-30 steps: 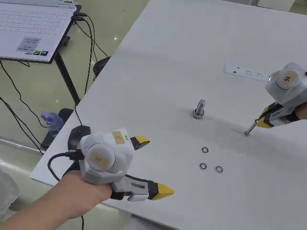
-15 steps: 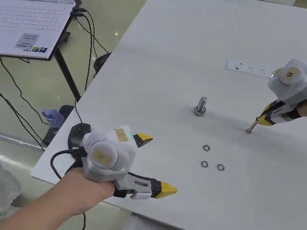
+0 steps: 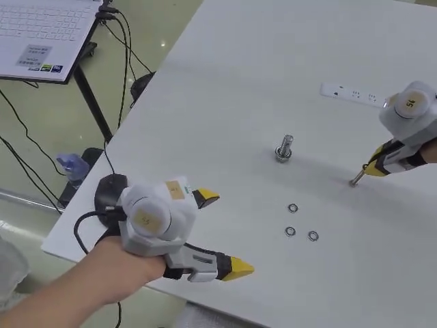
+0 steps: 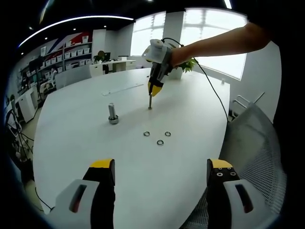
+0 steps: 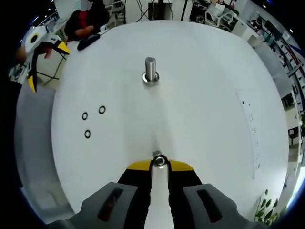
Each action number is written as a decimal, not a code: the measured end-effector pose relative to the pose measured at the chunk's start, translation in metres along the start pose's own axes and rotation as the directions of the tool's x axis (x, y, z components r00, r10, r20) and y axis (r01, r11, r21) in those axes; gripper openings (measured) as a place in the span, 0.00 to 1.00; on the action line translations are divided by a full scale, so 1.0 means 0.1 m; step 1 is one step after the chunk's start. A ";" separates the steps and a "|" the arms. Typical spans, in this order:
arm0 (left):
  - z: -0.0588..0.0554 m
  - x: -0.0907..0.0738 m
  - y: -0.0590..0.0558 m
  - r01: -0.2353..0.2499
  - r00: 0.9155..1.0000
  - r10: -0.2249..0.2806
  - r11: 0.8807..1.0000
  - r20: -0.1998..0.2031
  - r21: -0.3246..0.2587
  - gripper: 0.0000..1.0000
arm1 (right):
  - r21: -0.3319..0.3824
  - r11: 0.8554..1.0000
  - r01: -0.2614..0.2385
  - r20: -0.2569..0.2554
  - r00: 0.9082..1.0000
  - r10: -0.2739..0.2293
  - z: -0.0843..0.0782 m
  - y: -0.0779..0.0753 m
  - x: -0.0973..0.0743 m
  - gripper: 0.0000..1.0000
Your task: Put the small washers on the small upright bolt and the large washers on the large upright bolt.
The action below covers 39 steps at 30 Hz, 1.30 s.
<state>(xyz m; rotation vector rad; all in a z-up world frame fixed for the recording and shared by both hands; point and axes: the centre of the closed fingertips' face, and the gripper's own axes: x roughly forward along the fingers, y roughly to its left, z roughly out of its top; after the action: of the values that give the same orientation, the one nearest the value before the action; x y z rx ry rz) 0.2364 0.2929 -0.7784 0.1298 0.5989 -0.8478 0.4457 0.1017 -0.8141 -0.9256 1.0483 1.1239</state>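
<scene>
Left hand-held gripper (image 3: 224, 234): held in a hand at the near edge of the table (image 3: 239, 82); jaws spread wide, nothing between them; yellow tips pointed across the table towards the washers.
Right hand-held gripper (image 3: 367, 171): at the far right side of the table, angled down; jaws drawn narrow and clamped on the upper end of the small bolt.
Small bolt (image 3: 356, 180): thin, metal, gripped between the right yellow tips; lower end was at the table surface; leaned slightly in the head view, looked near upright in the left gripper view.
Large bolt (image 3: 284, 148): stood upright on the table, apart from both hand-held grippers, left of the small bolt in the head view; a wider collar sat at its foot, and whether that was washers or the bolt's own head could not be told.
Washers (image 3: 293, 208): three small metal rings, flat on the table in a loose triangle, close together but not touching; lay nearer the person than the two bolts, between the bolts and the left hand-held gripper.
Power strip (image 3: 347, 92): white, flat on the table beyond the bolts.
Laptop (image 3: 41, 31): open, on a stand off the table's left side.
Chair (image 4: 257, 157): mesh-backed, beside the table edge in the left gripper view.
</scene>
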 end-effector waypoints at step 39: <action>-0.16 0.02 -0.03 0.035 0.999 -0.036 0.999 -0.026 -0.025 0.76 | -0.028 0.999 -0.015 -0.059 0.998 0.013 -0.10 0.04 0.46 0.13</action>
<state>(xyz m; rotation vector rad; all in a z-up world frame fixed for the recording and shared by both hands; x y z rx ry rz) 0.2282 0.2944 -0.7922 0.1090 0.6376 -0.8738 0.4445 0.1041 -0.8612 -0.9803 1.0902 1.1316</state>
